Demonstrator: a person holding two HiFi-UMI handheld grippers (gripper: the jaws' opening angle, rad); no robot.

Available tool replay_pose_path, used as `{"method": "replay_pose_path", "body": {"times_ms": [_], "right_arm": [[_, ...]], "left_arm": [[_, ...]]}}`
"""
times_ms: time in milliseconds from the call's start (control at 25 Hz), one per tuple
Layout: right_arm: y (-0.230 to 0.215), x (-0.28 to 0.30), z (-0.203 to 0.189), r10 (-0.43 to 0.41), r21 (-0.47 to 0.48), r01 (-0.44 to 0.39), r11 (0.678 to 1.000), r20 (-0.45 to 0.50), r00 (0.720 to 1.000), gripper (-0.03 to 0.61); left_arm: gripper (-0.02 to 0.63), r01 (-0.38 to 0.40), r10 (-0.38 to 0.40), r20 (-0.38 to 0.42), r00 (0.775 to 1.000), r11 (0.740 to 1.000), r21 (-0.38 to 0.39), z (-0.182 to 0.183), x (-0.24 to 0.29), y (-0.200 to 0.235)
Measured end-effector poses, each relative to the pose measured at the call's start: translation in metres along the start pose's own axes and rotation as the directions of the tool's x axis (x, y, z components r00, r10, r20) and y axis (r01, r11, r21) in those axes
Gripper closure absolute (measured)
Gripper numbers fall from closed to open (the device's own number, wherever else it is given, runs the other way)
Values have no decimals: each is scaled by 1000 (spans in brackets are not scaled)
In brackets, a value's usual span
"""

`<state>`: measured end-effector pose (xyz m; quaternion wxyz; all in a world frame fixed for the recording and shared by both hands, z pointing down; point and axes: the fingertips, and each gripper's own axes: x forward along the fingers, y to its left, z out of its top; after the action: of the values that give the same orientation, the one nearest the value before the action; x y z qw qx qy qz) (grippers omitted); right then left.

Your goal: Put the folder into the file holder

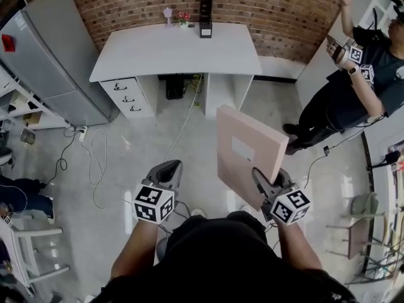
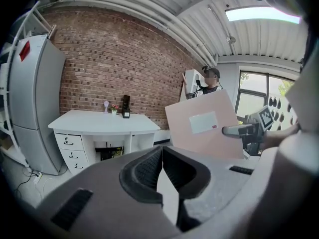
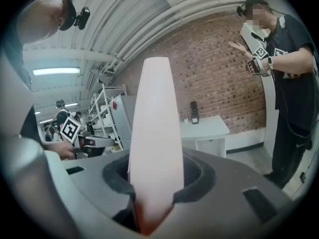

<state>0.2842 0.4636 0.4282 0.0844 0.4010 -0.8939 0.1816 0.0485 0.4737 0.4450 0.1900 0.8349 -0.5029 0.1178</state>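
Observation:
A pink folder (image 1: 247, 151) with a white label stands upright in the air over the floor, and my right gripper (image 1: 260, 180) is shut on its lower edge. In the right gripper view the folder (image 3: 154, 133) runs edge-on up from between the jaws of that gripper (image 3: 155, 183). The black file holder (image 1: 206, 12) stands upright at the back of the white desk (image 1: 158, 52), far ahead. My left gripper (image 1: 169, 168) hangs left of the folder, shut and holding nothing. In the left gripper view its jaws (image 2: 162, 166) meet; the folder (image 2: 209, 126) and file holder (image 2: 126, 107) show beyond.
A grey fridge (image 1: 50, 62) stands left of the desk. A person (image 1: 353, 87) in dark clothes stands at the right by a white wall. Cables (image 1: 95, 163) trail over the floor. A white chair (image 1: 31, 251) is at the lower left, a stool (image 1: 360, 232) at the lower right.

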Motion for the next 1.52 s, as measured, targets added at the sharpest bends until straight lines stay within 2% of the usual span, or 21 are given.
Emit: {"method": "replay_pose_path", "body": {"times_ms": [200, 440, 680, 920, 1240, 1400, 1520], "right_arm": [[19, 19, -3, -4, 10, 5, 1000, -12, 1000, 419], [25, 41, 4, 20, -29, -21, 999, -31, 999, 419], [3, 59, 10, 16, -19, -16, 1000, 9, 1000, 419], [-40, 91, 14, -6, 71, 8, 997, -28, 1000, 419], [-108, 178, 74, 41, 46, -41, 998, 6, 999, 419], [-146, 220, 119, 63, 40, -64, 997, 31, 998, 419], [-165, 242, 149, 93, 29, -95, 995, 63, 994, 417]], "left_arm": [[607, 19, -20, -40, 999, 1000, -9, -14, -10, 22], [607, -6, 5, -8, 1000, 1000, -21, -5, -14, 45], [607, -26, 25, -11, 1000, 999, -42, -9, 4, 58], [607, -9, 6, -50, 999, 999, -54, -4, 43, 59], [607, -58, 57, -18, 998, 996, -62, 59, 131, 111], [607, -78, 79, 14, 997, 996, -35, 110, 181, 133], [607, -84, 84, 7, 996, 996, -12, 134, 205, 139]]}}
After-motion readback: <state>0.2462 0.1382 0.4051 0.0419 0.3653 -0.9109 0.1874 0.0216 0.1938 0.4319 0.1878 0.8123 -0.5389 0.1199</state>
